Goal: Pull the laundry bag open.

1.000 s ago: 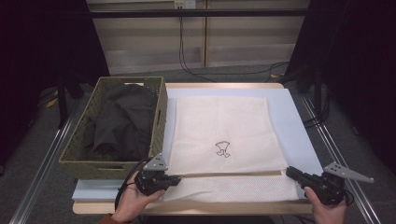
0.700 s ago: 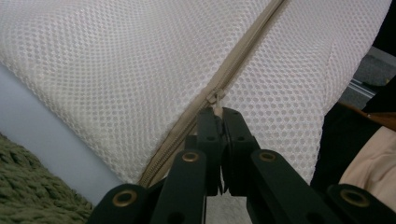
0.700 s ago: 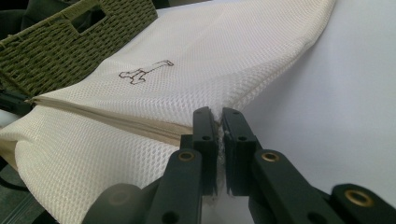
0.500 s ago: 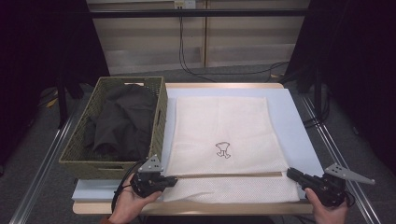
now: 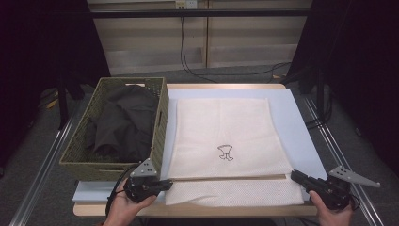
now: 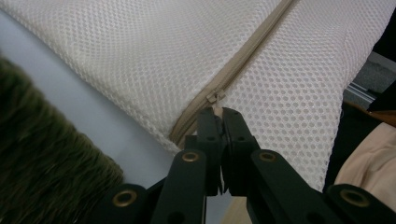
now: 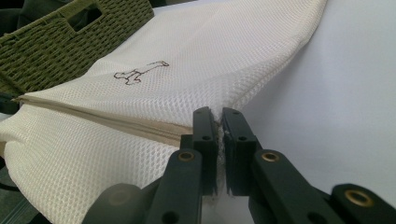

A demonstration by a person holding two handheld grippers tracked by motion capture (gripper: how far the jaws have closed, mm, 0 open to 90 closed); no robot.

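You held a white mesh laundry bag (image 5: 226, 141) flat on the table (image 5: 301, 122), one gripper at each near corner. Your left gripper (image 5: 162, 184) sat at the bag's near left corner, just beside the green woven basket (image 5: 82, 157), and its jaws were pressed together on the zipper pull (image 6: 215, 99), which showed at the end of the beige zipper (image 6: 247, 56) in the left gripper view. Your right gripper (image 5: 297, 176) lay at the bag's near right corner, its jaws clamped on the mesh edge, a pinch of fabric caught between them in the right gripper view. The zipper ran across the bag's near end from one gripper to the other, with a strip of mesh below it reaching the table's near edge. A small dark emblem (image 5: 226, 153) marked the middle of the bag. Dark clothing (image 5: 122, 125) lay heaped in the basket, which stood touching the bag's left side.
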